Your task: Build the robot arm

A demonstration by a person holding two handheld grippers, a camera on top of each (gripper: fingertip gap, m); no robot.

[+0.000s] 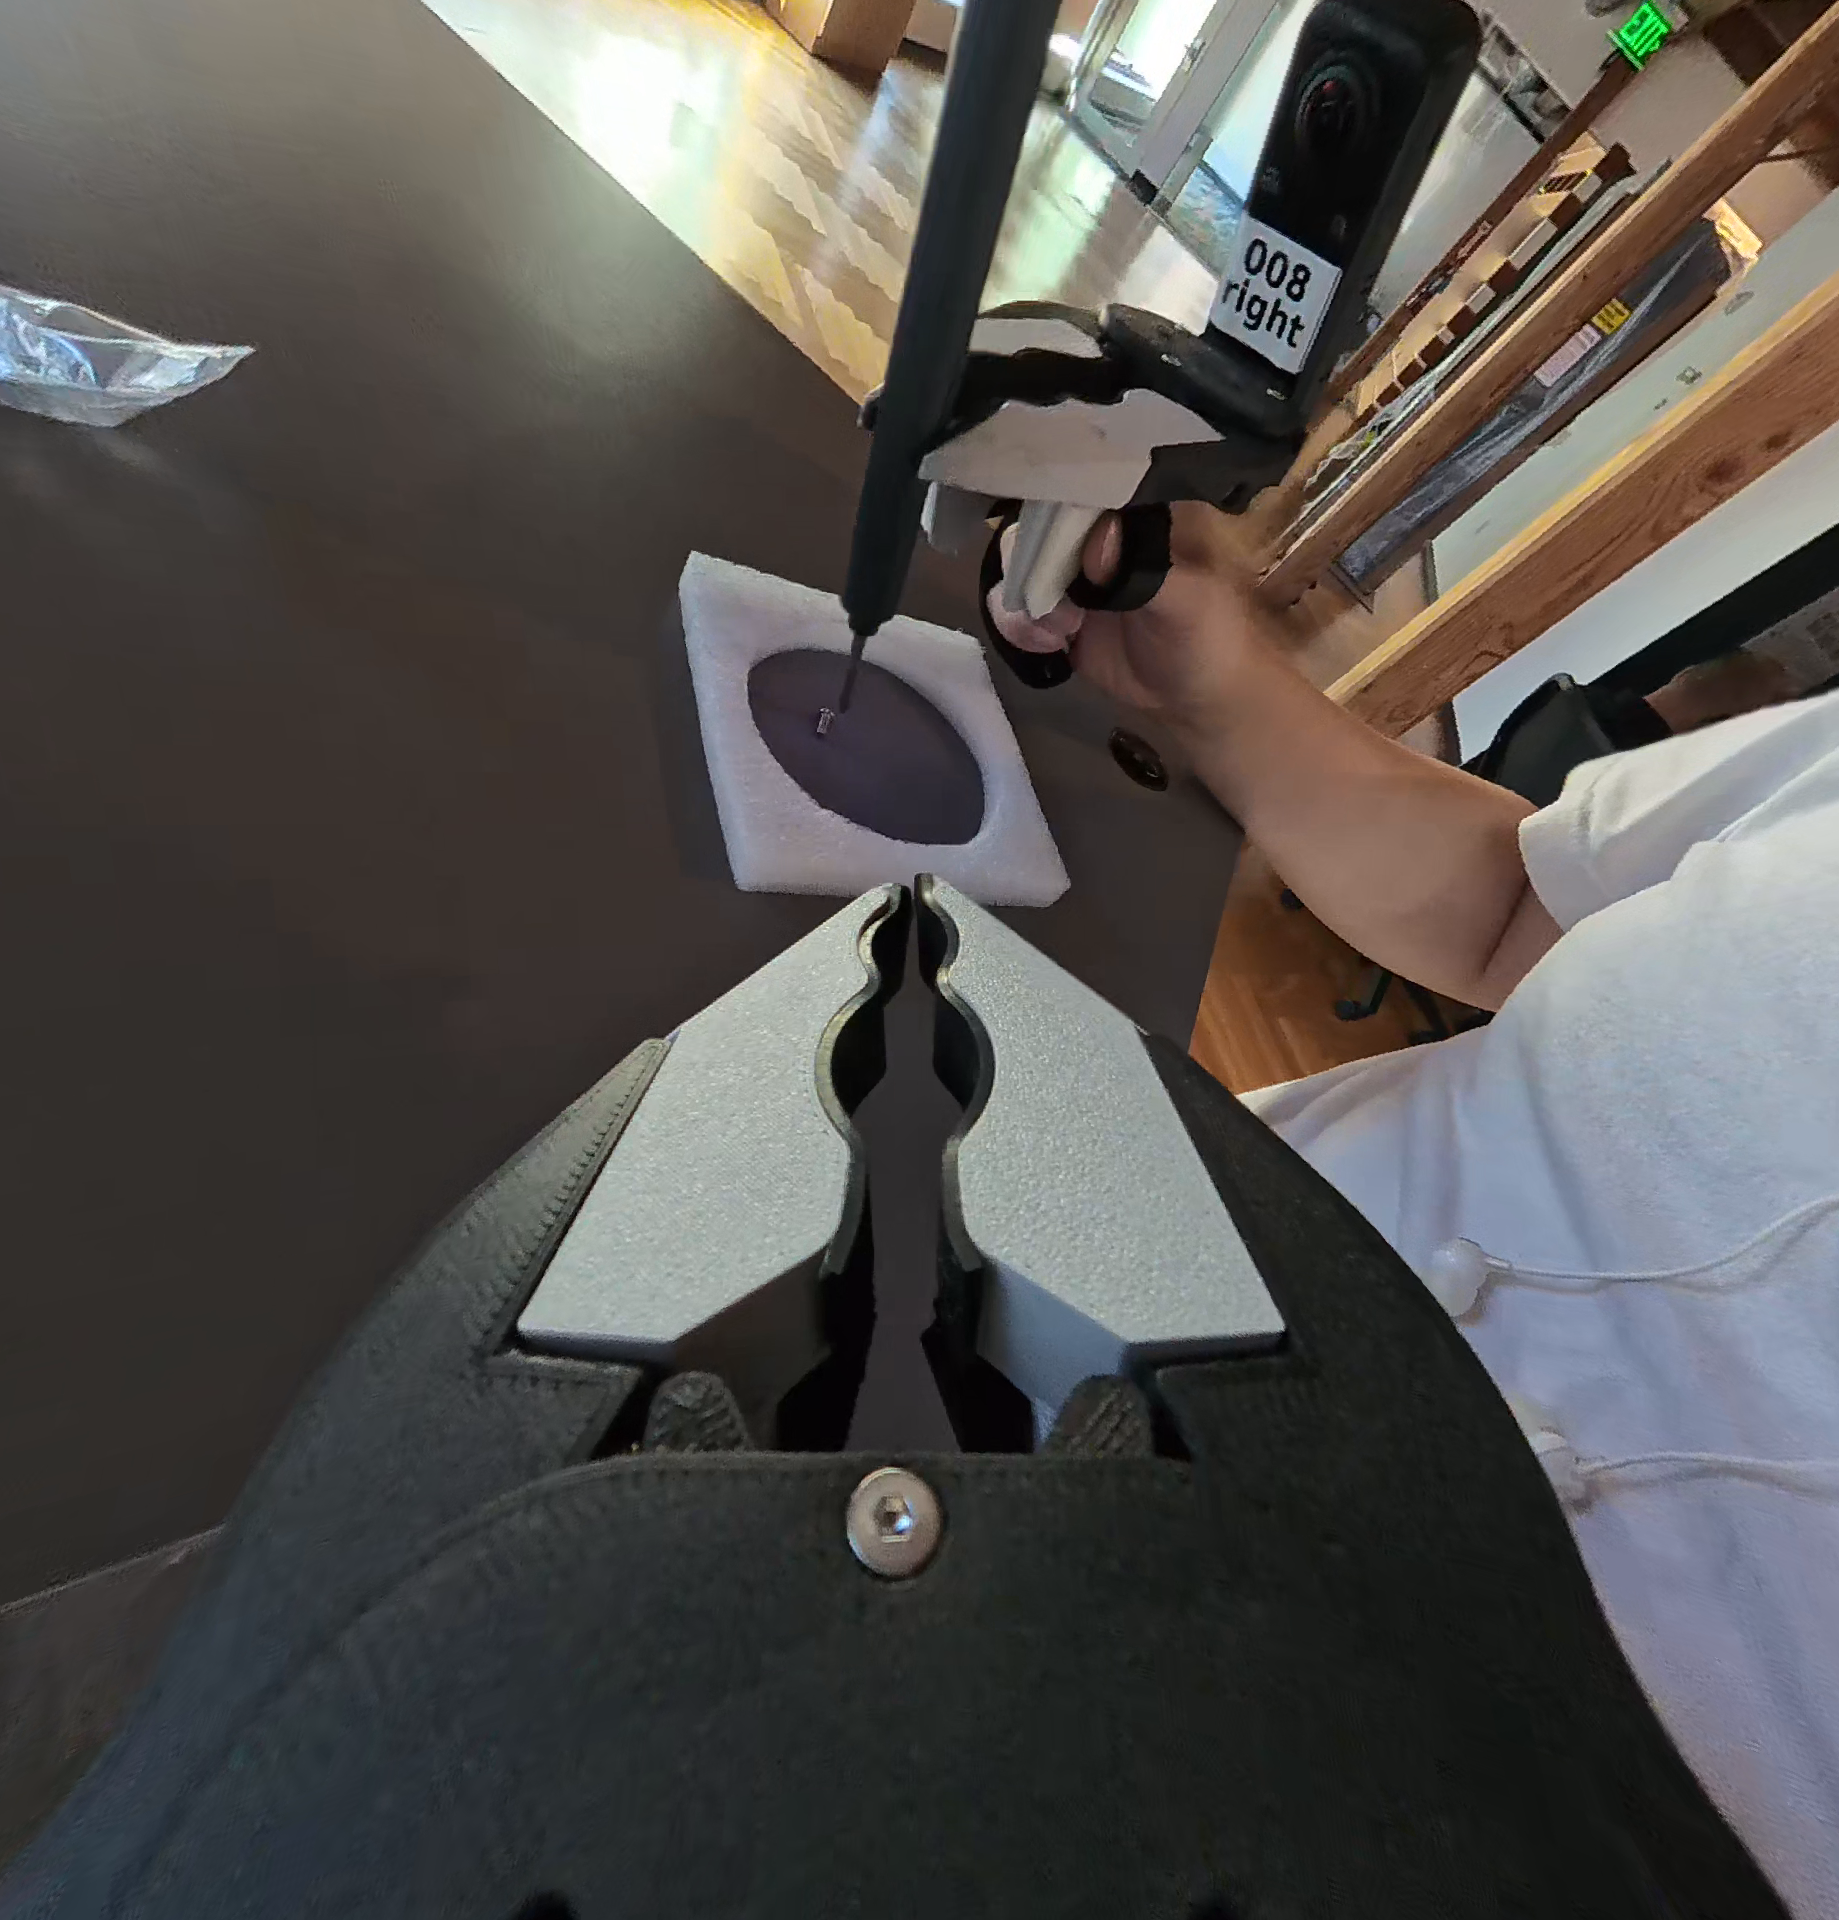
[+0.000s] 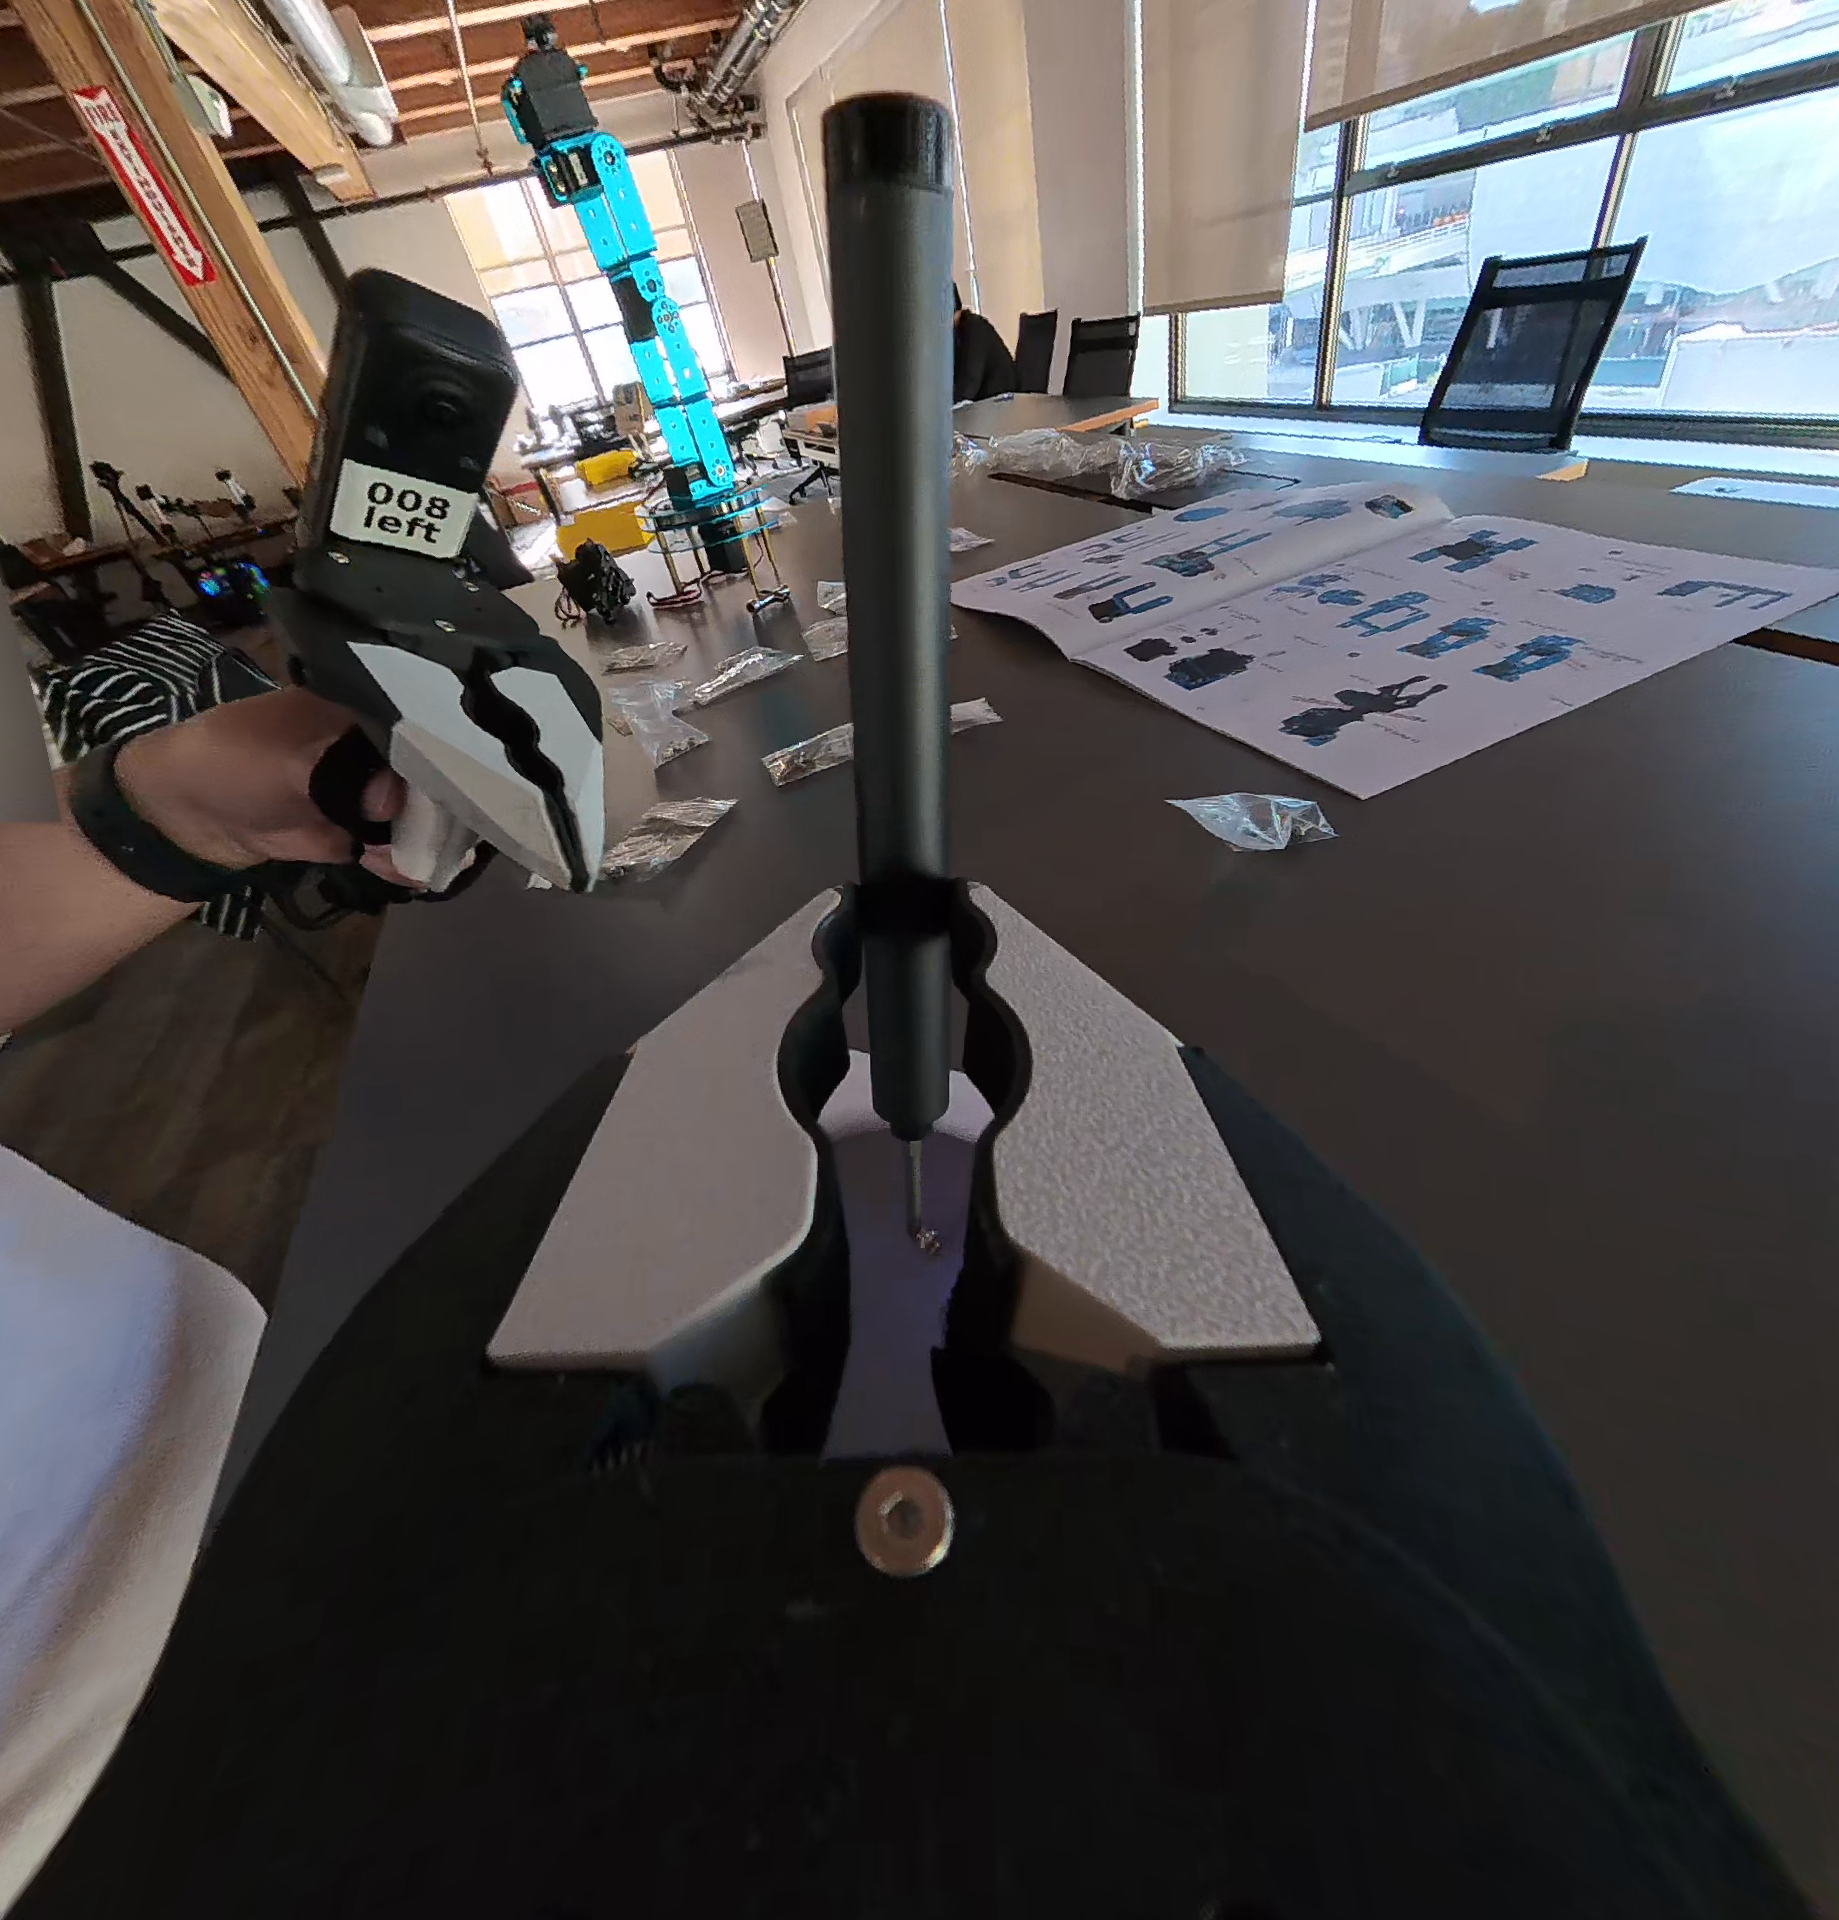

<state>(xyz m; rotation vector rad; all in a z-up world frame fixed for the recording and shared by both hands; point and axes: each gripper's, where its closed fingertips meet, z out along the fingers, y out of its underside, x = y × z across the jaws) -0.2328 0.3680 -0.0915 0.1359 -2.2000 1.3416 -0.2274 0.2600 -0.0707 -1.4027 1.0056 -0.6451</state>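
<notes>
Right claw (image 2: 899, 914): clamped on a dark grey screwdriver (image 2: 889, 499), gripped low on the barrel and held near upright, presumably so the thin bit can bear straight down. In the left wrist view the bit tip touches or sits just beside a small silver screw (image 1: 823, 720), at about 10 o'clock within the round recess.

Container: a square white foam tray (image 1: 780, 842) on the dark tabletop (image 1: 323, 727). Its circular recess has a dark purple floor and holds only that one screw, as far as can be seen.

Left claw (image 1: 913, 896): fingers together, holding nothing, hovering just short of the tray's near edge at 6 o'clock, apart from it.

Surroundings: a clear plastic bag (image 1: 73, 358) lies at 10 o'clock from the tray, well apart. In the right wrist view, further small bags of hardware (image 2: 676, 831), an open printed booklet (image 2: 1393, 634) and a blue jointed robot arm (image 2: 650, 312) occupy the far tabletop.
</notes>
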